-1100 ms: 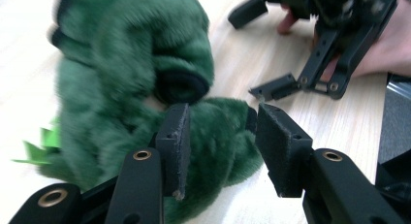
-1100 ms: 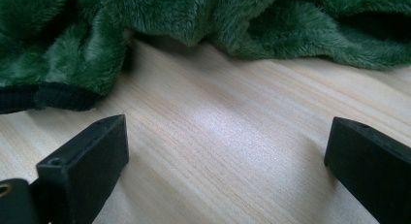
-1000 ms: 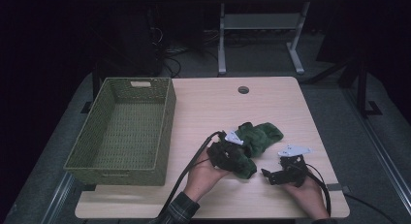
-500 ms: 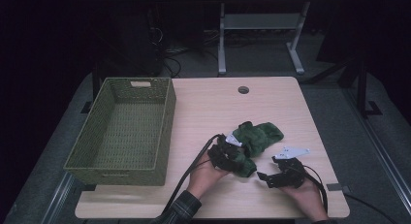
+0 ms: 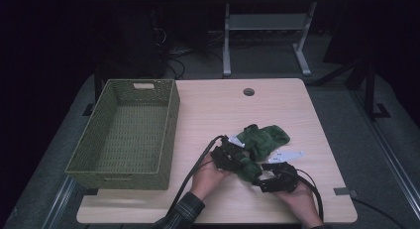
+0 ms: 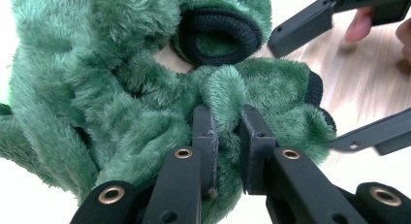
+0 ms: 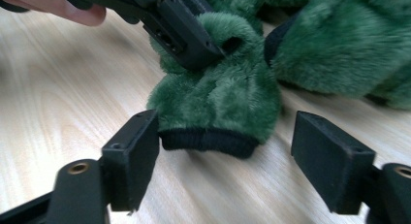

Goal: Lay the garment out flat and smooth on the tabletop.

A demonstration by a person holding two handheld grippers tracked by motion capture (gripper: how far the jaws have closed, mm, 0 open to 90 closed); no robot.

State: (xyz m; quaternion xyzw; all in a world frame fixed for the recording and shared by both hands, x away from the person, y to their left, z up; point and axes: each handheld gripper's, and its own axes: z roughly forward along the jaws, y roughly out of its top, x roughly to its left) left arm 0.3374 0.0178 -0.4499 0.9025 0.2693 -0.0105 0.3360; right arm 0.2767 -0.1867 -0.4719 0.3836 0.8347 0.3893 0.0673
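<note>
Pinching a fold of the green plush garment, your left gripper has just closed its jaws on it. Your right gripper has its narrowing jaws apart, the black-ribbed cuff lying crosswise just ahead between them, untouched.

Free room: bare pale wooden counter between the woven green rectangular basket at the left and the fuzzy green, black-cuffed fabric heap near the front right. Far counter open, save a small round cable hole. Obstacles: tall basket walls; black cable trailing across the front edge.
</note>
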